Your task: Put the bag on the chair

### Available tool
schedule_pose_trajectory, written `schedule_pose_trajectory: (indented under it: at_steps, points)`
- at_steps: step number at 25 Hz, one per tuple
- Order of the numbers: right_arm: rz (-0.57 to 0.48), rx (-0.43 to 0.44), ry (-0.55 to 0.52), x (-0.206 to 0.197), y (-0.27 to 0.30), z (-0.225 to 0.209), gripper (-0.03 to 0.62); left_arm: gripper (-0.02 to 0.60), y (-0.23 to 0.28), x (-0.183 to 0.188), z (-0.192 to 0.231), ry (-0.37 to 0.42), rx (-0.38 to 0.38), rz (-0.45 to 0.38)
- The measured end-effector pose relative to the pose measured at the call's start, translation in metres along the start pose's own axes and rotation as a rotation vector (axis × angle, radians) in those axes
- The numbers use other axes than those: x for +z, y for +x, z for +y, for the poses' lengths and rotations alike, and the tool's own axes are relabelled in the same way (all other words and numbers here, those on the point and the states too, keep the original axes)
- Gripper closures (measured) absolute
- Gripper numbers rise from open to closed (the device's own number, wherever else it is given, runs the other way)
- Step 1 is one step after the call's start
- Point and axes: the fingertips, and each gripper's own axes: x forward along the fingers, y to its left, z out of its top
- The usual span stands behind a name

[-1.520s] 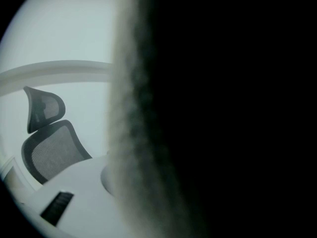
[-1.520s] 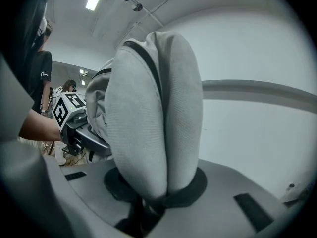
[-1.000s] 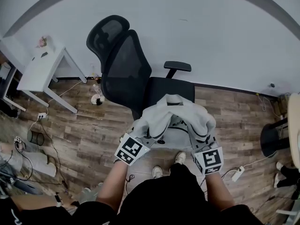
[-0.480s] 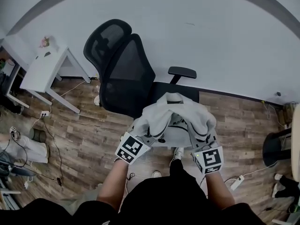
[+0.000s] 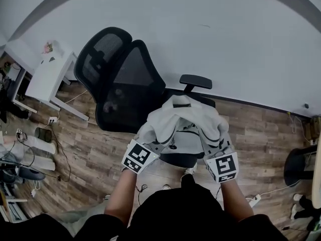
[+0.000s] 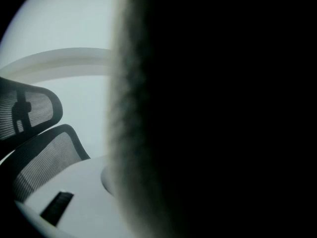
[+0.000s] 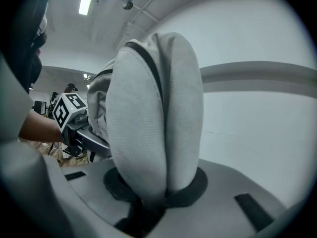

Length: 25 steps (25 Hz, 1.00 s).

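A light grey fabric bag (image 5: 183, 118) hangs between my two grippers, just above the seat (image 5: 184, 157) of a black office chair with a mesh back (image 5: 125, 84). My left gripper (image 5: 152, 137) holds the bag's left side and my right gripper (image 5: 214, 138) its right side. In the right gripper view a fold of the bag (image 7: 153, 118) is pinched in the right gripper (image 7: 153, 198), and the left gripper (image 7: 81, 133) shows beyond it. Dark bag cloth (image 6: 213, 123) fills most of the left gripper view and hides those jaws; the chair back (image 6: 34, 152) shows at its left.
The chair's armrest (image 5: 195, 81) juts out behind the bag, near the white wall. A white table (image 5: 47, 74) stands at the left, with cables and a power strip (image 5: 52, 119) on the wood floor. A black round stool (image 5: 300, 165) is at the right. My shoe (image 5: 189, 171) is below the seat.
Both grippers have carried the bag forward, from in front of the chair to above its seat. The chair now looks larger and nearer. Neither grip has changed.
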Motion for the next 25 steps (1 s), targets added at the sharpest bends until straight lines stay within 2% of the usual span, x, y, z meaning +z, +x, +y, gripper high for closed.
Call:
schedule_pose_trajectory:
  at_steps: [11, 17, 25]
  points:
    - [0.046, 0.103, 0.021, -0.036, 0.049, -0.063, 0.488, 0.365, 0.075, -0.003, 0.029, 0.007, 0.04, 0.085]
    - [0.055, 0.103, 0.032, -0.048, 0.073, -0.085, 0.487, 0.364, 0.105, -0.01, 0.047, 0.021, 0.03, 0.102]
    - [0.122, 0.092, 0.043, -0.081, 0.115, -0.1, 0.484, 0.362, 0.143, -0.042, 0.077, -0.027, 0.001, 0.114]
